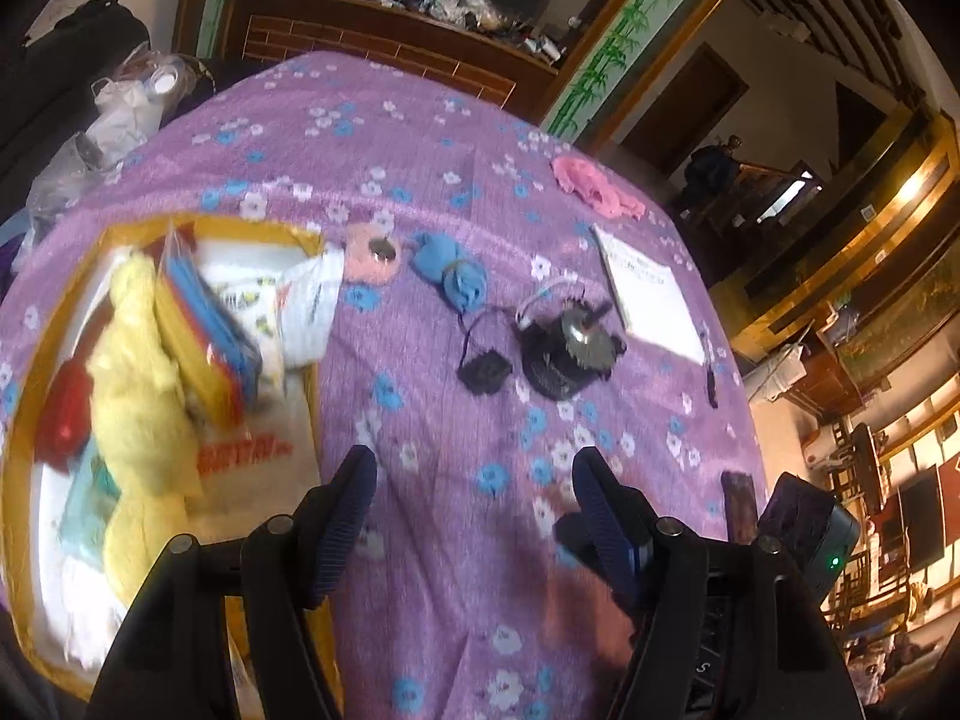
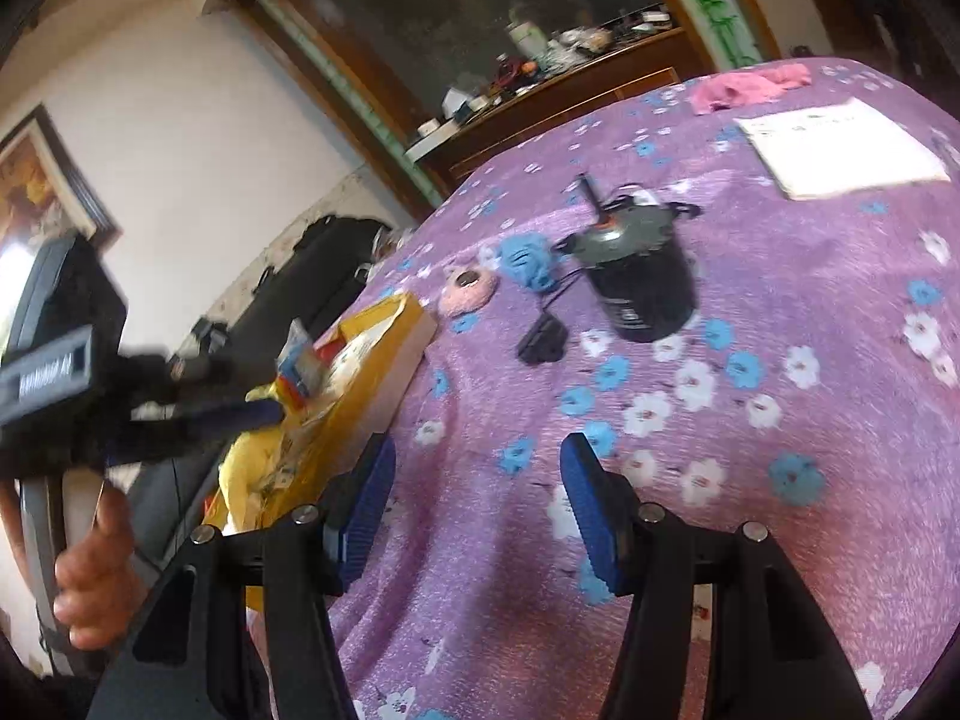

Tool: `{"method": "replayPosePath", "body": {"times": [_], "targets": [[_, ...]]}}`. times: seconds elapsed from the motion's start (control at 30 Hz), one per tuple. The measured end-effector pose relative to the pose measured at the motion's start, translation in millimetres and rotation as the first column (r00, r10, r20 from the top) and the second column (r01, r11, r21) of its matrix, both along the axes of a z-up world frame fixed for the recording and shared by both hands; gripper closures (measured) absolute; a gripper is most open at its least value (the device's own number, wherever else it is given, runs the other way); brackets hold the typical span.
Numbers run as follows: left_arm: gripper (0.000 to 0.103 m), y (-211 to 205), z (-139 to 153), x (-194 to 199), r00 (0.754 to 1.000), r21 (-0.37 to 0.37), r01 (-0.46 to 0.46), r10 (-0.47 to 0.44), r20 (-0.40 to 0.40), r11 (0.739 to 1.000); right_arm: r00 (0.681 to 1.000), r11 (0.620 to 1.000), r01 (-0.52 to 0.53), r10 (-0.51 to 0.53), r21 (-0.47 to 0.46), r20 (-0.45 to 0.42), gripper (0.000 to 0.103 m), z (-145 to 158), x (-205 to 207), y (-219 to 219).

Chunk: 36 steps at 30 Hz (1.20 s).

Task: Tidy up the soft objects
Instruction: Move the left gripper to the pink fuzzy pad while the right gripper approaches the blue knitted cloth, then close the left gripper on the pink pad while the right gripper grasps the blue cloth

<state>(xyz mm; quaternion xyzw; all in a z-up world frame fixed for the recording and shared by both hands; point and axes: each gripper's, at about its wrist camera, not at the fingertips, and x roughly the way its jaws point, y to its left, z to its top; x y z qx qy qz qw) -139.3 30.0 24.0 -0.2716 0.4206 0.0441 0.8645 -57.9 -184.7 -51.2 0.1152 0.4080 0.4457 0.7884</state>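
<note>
On the purple cloth (image 1: 456, 138), both grippers (image 1: 474, 474) (image 2: 477, 468) gape, holding nothing; box (image 1: 312, 240) lettering and booklet (image 1: 651, 294) print blurred, unreadable

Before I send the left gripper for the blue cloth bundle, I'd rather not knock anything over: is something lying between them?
Nothing visible does. Only bare purple bedspread separates the open left gripper from the blue cloth bundle; the black motor sits off to the right.
</note>
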Motion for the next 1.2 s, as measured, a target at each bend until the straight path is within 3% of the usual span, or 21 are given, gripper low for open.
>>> {"method": "replayPosePath", "body": {"times": [0.2,0.3,0.4,0.43,0.47,0.6,0.77,0.93,1.07,1.13,1.2], "targets": [[0.032,31,1,-17,0.999,-0.079,-0.009,0.012,0.049,0.997,1.0,0.994,0.014,-0.011,-0.105,0.029,0.046,31,32,51],[0.032,48,5,-29,0.997,-0.081,-0.008,0.014,0.076,0.997,0.999,0.979,0.032,-0.023,-0.199,0.048,0.046,40,57,99],[0.032,66,6,-39,0.996,-0.07,-0.014,0.02,0.09,0.997,0.98,0.928,0.106,-0.036,-0.358,0.197,0.05,44,73,148],[0.032,73,6,-42,0.995,-0.08,-0.012,0.019,0.094,0.997,0.974,0.904,0.137,-0.048,-0.406,0.22,0.056,41,82,162],[0.032,79,6,-45,0.995,-0.089,-0.01,0.019,0.097,0.996,0.976,0.875,0.159,-0.069,-0.457,0.207,0.067,33,96,177],[0.032,97,9,-54,0.994,-0.091,-0.011,0.021,0.107,0.996,0.97,0.783,0.226,-0.127,-0.58,0.206,0.072,7,122,195],[0.032,102,12,-58,0.995,-0.073,0.027,-0.019,0.102,0.997,0.964,0.744,0.241,-0.109,-0.624,0.242,0.081,-4,119,202],[0.032,92,12,-56,0.995,-0.077,0.022,-0.014,0.102,0.997,0.946,0.783,0.275,-0.115,-0.559,0.304,0.082,19,98,186],[0.032,73,12,-45,0.997,-0.069,0.009,-0.003,0.082,0.998,0.952,0.871,0.254,-0.15,-0.42,0.266,0.082,41,74,137],[0.032,63,10,-36,0.998,-0.066,0.006,-0.002,0.066,0.998,0.968,0.934,0.201,-0.144,-0.294,0.204,0.082,47,60,99],[0.032,50,8,-25,0.999,-0.062,0.006,-0.003,0.042,0.998,0.977,0.961,0.169,-0.134,-0.22,0.166,0.082,49,47,69]]}}
